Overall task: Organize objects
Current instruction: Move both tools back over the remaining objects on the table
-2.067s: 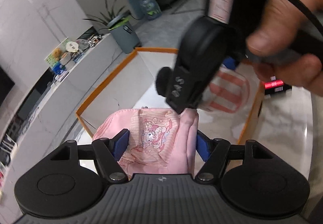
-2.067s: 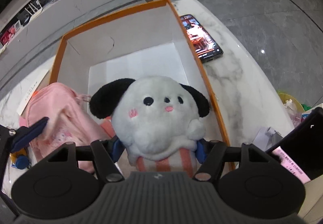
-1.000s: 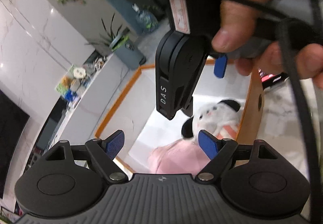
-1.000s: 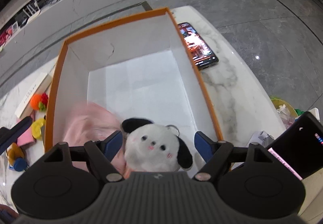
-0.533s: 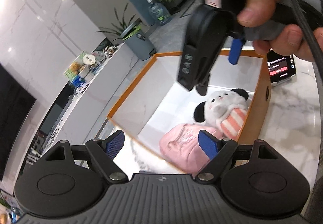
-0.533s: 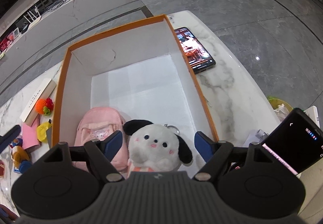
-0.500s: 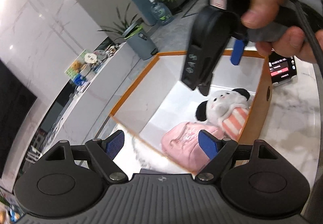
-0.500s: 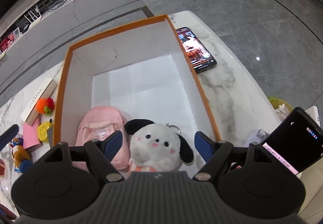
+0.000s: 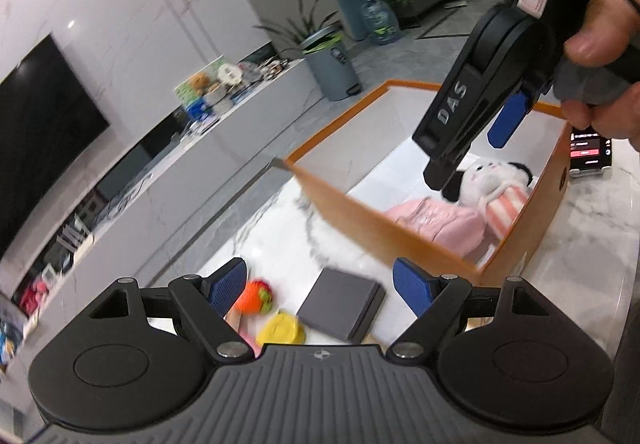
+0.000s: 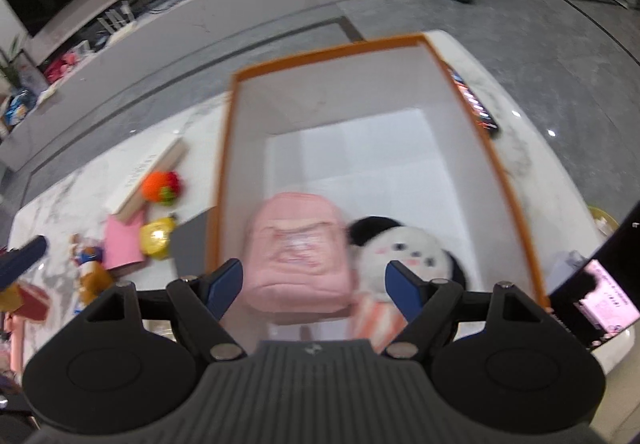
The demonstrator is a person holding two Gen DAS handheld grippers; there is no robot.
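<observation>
Right wrist view, stock: pink backpack (image 10: 298,248) and plush dog (image 10: 404,248) already in box (image 10: 516,204). Outstanding on table (image 10: 76,196): orange toy (image 10: 160,186), yellow toy (image 10: 157,237), grey case (image 9: 340,304). My left claw (image 9: 320,286) and right claw (image 10: 314,286) gape, empty.

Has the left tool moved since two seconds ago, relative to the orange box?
Yes. The left tool has pulled back out of the orange box, leaving the pink backpack inside; it now hangs over the tabletop toys.
</observation>
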